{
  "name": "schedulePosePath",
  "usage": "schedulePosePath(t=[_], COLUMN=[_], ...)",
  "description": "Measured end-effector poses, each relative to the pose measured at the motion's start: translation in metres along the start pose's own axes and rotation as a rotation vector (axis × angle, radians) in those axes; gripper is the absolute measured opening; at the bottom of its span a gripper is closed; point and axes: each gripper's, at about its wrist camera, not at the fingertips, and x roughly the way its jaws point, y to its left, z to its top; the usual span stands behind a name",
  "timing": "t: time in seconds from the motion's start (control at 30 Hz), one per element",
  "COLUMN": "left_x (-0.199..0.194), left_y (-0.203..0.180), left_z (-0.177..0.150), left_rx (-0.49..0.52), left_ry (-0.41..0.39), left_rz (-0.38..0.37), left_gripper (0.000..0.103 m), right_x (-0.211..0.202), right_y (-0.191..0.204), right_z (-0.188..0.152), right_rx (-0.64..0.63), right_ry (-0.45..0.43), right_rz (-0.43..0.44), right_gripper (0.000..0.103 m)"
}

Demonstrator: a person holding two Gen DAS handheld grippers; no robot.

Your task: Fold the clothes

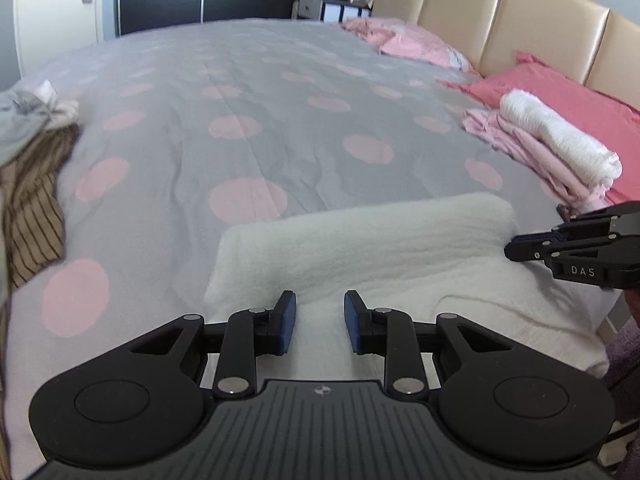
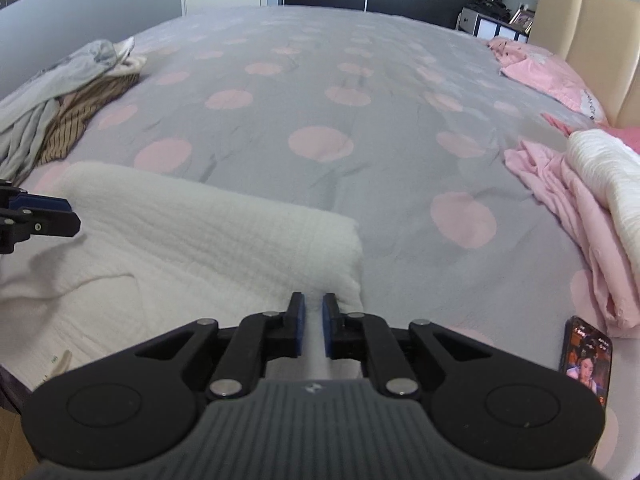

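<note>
White garment (image 1: 360, 240) folded on bed (image 1: 240, 100) — left gripper (image 1: 320, 322) spread above it; right gripper (image 2: 313, 326) nearly pressed together, possibly pinching garment edge.

Folded blanket (image 1: 360, 248) on the bed (image 1: 248, 92) near edge, unfolded clothes pile (image 1: 28, 168) at left, folded stack (image 1: 552, 152) at right before the pillows (image 1: 560, 92)

The left gripper (image 1: 320, 322) sits low at center frame, jaws apart; the right gripper (image 2: 313, 322) likewise, its gap narrower.
</note>
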Motion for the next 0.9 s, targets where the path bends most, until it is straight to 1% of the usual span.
schedulePosePath(t=[0.03, 0.1, 0.17, 0.23, 0.3, 0.37, 0.47, 0.57, 0.63, 0.67, 0.7, 0.8, 0.9], left_x=[-0.005, -0.015, -0.020, -0.020, -0.014, -0.009, -0.003, 0.006, 0.014, 0.017, 0.019, 0.026, 0.033], left_y=[0.003, 0.014, 0.026, 0.037, 0.046, 0.053, 0.060, 0.066, 0.069, 0.070, 0.070, 0.070, 0.067], left_z=[0.001, 0.001, -0.003, -0.009, -0.013, -0.019, -0.028, -0.033, -0.036, -0.038, -0.043, -0.044, -0.041], left_rx=[-0.024, -0.098, -0.181, -0.251, -0.309, -0.361, -0.440, -0.507, -0.554, -0.570, -0.578, -0.586, -0.569], left_ry=[-0.013, -0.033, -0.024, 0.005, 0.046, 0.080, 0.119, 0.158, 0.186, 0.194, 0.199, 0.212, 0.214], left_rz=[0.011, 0.028, 0.033, 0.023, 0.002, -0.031, -0.085, -0.131, -0.165, -0.178, -0.184, -0.199, -0.209], left_gripper=[0.032, 0.047, 0.052, 0.053, 0.053, 0.053, 0.058, 0.061, 0.063, 0.066, 0.068, 0.073, 0.074], right_x=[-0.002, -0.005, -0.008, -0.010, -0.006, -0.002, 0.005, 0.011, 0.016, 0.019, 0.022, 0.027, 0.031], right_y=[-0.003, -0.009, -0.015, -0.021, -0.026, -0.028, -0.027, -0.028, -0.033, -0.037, -0.040, -0.046, -0.044], right_z=[0.000, -0.001, -0.002, -0.004, -0.008, -0.012, -0.018, -0.021, -0.024, -0.026, -0.027, -0.029, -0.030], right_rx=[0.021, 0.062, 0.104, 0.146, 0.189, 0.221, 0.267, 0.309, 0.367, 0.403, 0.431, 0.474, 0.483], right_ry=[0.002, 0.006, 0.011, 0.022, 0.057, 0.098, 0.148, 0.175, 0.200, 0.213, 0.222, 0.234, 0.233], right_rz=[0.000, 0.000, 0.000, 0.002, 0.018, 0.056, 0.118, 0.142, 0.171, 0.190, 0.207, 0.243, 0.273], right_gripper=[0.029, 0.038, 0.040, 0.045, 0.047, 0.048, 0.050, 0.050, 0.050, 0.050, 0.051, 0.056, 0.058])
